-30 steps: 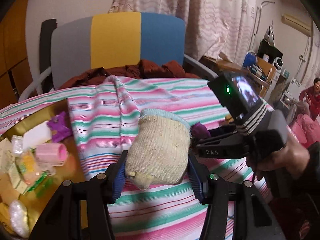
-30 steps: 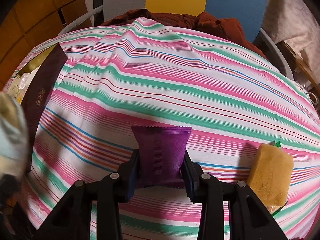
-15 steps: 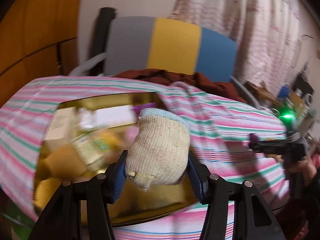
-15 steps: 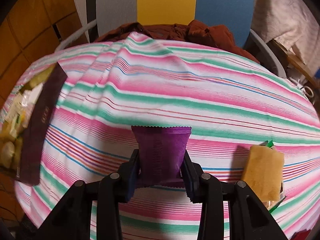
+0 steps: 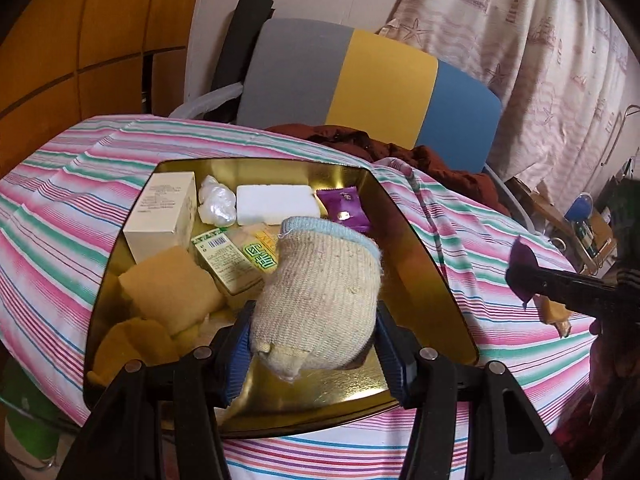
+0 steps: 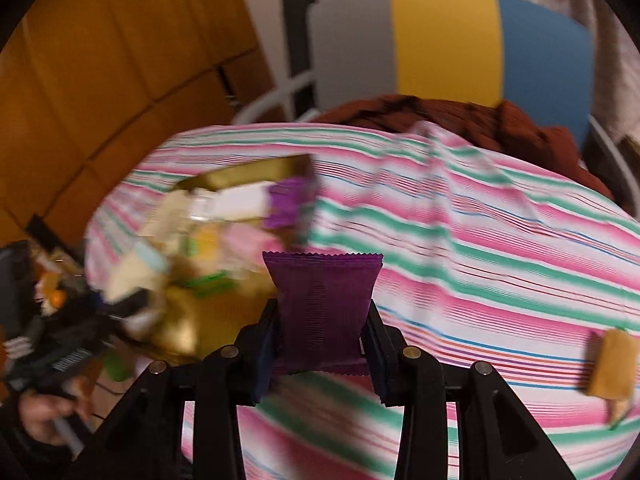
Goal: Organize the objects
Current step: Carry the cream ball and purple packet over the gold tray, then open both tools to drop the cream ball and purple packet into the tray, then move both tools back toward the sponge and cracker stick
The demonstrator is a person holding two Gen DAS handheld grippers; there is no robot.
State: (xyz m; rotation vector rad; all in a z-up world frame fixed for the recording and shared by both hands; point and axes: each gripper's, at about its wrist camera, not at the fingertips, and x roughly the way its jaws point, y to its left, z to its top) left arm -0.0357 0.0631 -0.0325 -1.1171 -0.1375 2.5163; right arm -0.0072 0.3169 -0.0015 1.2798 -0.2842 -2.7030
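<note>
My left gripper is shut on a rolled beige sock with a light blue cuff, held above the near right part of a gold tray. The tray holds a cream box, a white block, a purple packet, green-labelled packs and yellow sponges. My right gripper is shut on a purple snack packet, above the striped cloth just right of the blurred tray. In the left wrist view the right gripper shows at the right edge.
A yellow sponge in wrapping lies on the striped tablecloth at the right. Behind the table stands a grey, yellow and blue chair with a rust-red garment on it. Wooden panels are at the left, curtains at the right.
Both grippers swung left toward the tray. The sock now hangs over the tray's near right part, and the purple packet has come close to the tray's right side; both grips are unchanged.
</note>
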